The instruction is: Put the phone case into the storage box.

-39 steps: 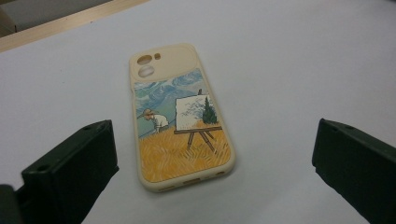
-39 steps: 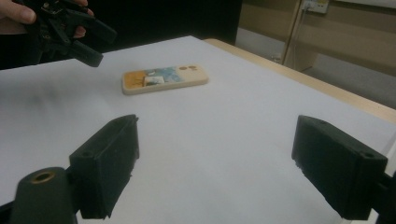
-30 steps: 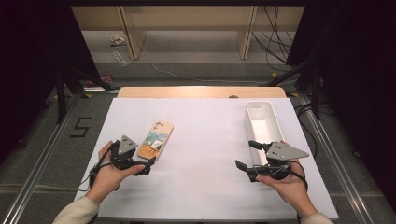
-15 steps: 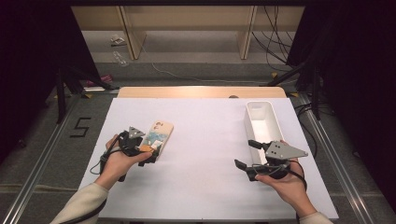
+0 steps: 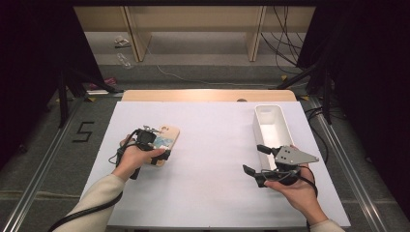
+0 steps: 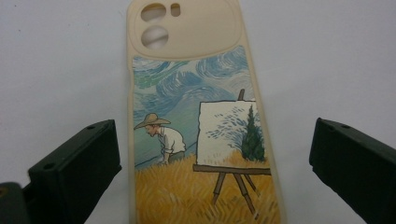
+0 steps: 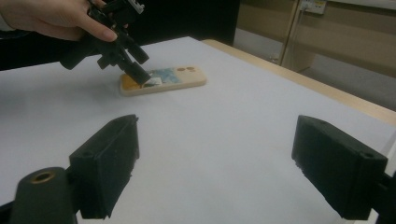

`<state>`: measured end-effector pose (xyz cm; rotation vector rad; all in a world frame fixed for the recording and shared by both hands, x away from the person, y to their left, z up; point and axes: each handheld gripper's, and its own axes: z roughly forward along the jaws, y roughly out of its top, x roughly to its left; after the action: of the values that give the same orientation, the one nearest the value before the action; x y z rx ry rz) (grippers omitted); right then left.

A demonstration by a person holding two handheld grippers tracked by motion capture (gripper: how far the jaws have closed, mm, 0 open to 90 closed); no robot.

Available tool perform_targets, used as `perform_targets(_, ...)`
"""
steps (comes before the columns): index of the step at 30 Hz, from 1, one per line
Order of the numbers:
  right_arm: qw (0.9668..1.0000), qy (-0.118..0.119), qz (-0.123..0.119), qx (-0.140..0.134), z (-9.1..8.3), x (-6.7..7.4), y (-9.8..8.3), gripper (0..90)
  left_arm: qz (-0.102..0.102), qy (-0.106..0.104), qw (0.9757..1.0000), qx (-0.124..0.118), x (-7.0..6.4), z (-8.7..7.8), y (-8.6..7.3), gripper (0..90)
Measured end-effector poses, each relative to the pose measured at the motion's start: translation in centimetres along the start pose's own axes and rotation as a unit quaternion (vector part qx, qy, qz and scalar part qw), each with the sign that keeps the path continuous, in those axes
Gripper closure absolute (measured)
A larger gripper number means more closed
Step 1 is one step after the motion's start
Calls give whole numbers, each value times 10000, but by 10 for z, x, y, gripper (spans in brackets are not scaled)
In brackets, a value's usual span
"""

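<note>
A: How do the fingers [image 6: 74, 163] of the left gripper [image 5: 153, 147] stand?

B: Spread wide, one black jaw on either side of the cream-coloured soft phone case printed with a painter at an easel in a yellow field [image 6: 201, 126]. They straddle its lower end and, from the left gripper view, neither pad touches its edges.

A: And the right gripper [image 5: 255, 159]?

B: Also parted, with nothing between the jaws but bare white tabletop [image 7: 224, 154]. The right hand [image 5: 297, 191] holds it near the front right of the table, jaws aimed leftward across the surface.

A: Where does the case lie?

B: Flat on the left half of the table, picture side up, camera cut-outs at the far end. The left hand [image 5: 133, 159] holds its gripper tilted down over the near end of it.

A: Anything farther off?

B: A long white rectangular plastic bin [image 5: 273, 128] stands on the right side, just beyond the right gripper. Behind the white sheet runs a strip of the table's pale wooden edge [image 5: 208, 94], then grey floor with cables [image 5: 285, 36].
</note>
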<state>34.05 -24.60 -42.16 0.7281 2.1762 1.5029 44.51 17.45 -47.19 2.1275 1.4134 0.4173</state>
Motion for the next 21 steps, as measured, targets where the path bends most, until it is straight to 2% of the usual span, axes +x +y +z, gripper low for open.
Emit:
perform_targets(4, 10000, -4, 2, -9, 0, 0, 0, 158, -82, 19, 9999, 76, 3, 6, 2, 21)
perform_targets(9, 10000, 1, 5, -4, 0, 0, 0, 158, -90, 132, 9997, 171, 4, 10, 4, 24)
perform_targets(21, 10000, 13, 14, -15, 0, 0, 0, 158, -27, 226, 9991, 361, 0, 18, 5, 26)
